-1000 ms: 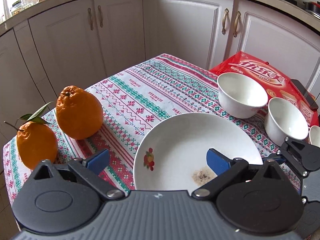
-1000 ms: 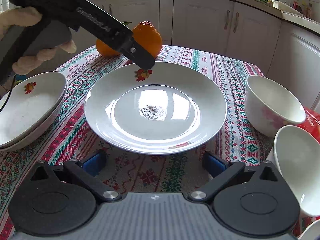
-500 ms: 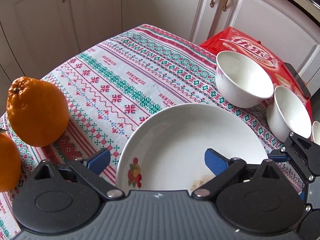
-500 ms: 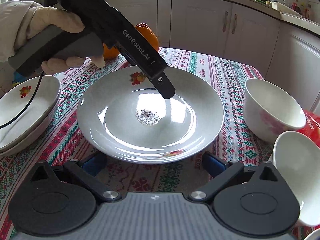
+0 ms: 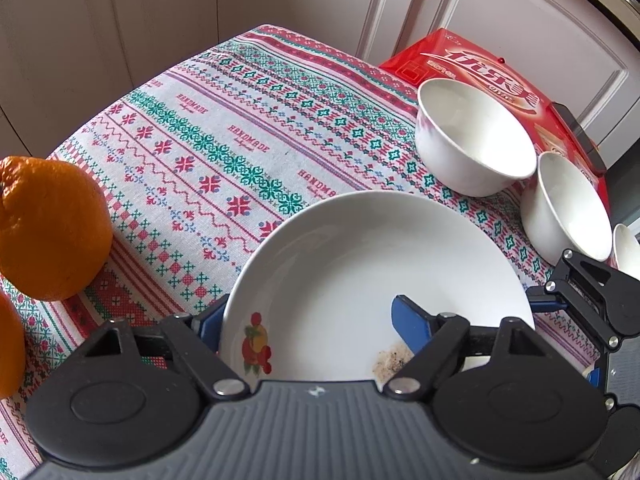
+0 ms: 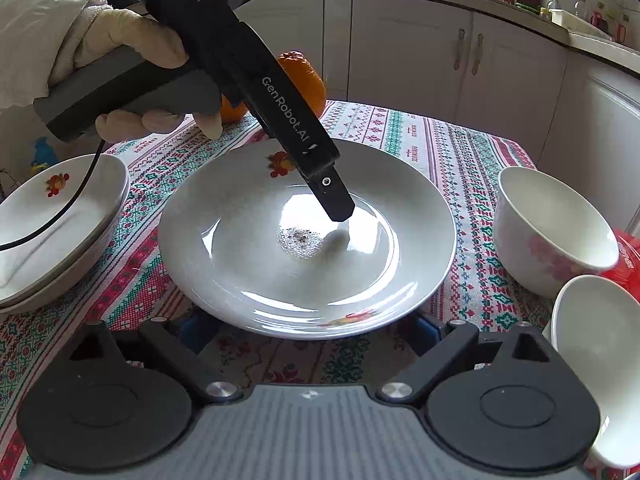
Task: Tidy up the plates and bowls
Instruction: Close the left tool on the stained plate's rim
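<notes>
- The step in hand seems to be taking the big white plate (image 5: 360, 280) from the middle of the tablecloth (image 5: 240, 140), with both tongs working on it at once.
- The plate lies flat on the cloth. It has a small dirty spot (image 6: 300, 240) in its centre and fruit pictures on its rim.
- The left gripper (image 5: 310, 322), held by a gloved hand (image 6: 132, 60), stands over the rim on the side of the oranges (image 5: 48, 232). One blue pad is outside the rim and the other is inside the plate, low above its bottom.
- Its jaws have just been closing with the rim between them, but the gap is still wide. I judge that they do not pinch the plate yet.
- The right gripper (image 6: 308, 326) is at the opposite edge. Its jaws have also just been closing a little and remain far apart.
- Its pads are mostly hidden under the near rim, so I cannot tell whether they press on the plate.
- Two plates with the same fruit picture are stacked to the left (image 6: 60, 240), well apart from this one. That stack is probably where this plate should go.
- The white bowls (image 5: 476, 140) stand just beside the plate, next to a red packet (image 5: 480, 64), and are not yet sorted.
- The next move calls for closing the left jaws fully on the thin rim before any lift.
- After that the plate must be kept level, since glazed china can slip from a grip at one edge.
</notes>
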The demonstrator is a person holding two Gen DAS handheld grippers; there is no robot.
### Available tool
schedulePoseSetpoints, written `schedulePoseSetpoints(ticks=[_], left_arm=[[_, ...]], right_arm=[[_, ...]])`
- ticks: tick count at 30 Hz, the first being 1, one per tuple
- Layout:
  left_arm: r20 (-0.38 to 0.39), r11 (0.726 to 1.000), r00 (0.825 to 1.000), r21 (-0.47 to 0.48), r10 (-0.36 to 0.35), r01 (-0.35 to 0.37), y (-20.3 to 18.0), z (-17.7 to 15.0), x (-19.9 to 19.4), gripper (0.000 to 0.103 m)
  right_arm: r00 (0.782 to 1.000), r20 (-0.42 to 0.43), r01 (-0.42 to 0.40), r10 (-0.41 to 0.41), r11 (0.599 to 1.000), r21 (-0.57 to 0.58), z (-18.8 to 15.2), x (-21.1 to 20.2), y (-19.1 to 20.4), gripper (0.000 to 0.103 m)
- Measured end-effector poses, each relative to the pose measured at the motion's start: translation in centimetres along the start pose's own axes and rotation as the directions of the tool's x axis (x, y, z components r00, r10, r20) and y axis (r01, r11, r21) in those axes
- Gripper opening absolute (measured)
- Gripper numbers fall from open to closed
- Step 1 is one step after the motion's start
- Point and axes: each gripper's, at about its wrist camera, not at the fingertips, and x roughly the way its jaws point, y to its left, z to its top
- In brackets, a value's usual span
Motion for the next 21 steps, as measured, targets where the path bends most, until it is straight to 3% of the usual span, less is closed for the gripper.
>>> schedulePoseSetpoints(ticks=[21], left_arm=[[0.012,1.0,1.0,0.003,0.002,-0.002,-0.9,-1.0,-1.5,0.082]], right_arm=[[1.0,-0.011,-0.019,0.019,1.0,-0.01,0.3,-1.3,0.4,0.095]])
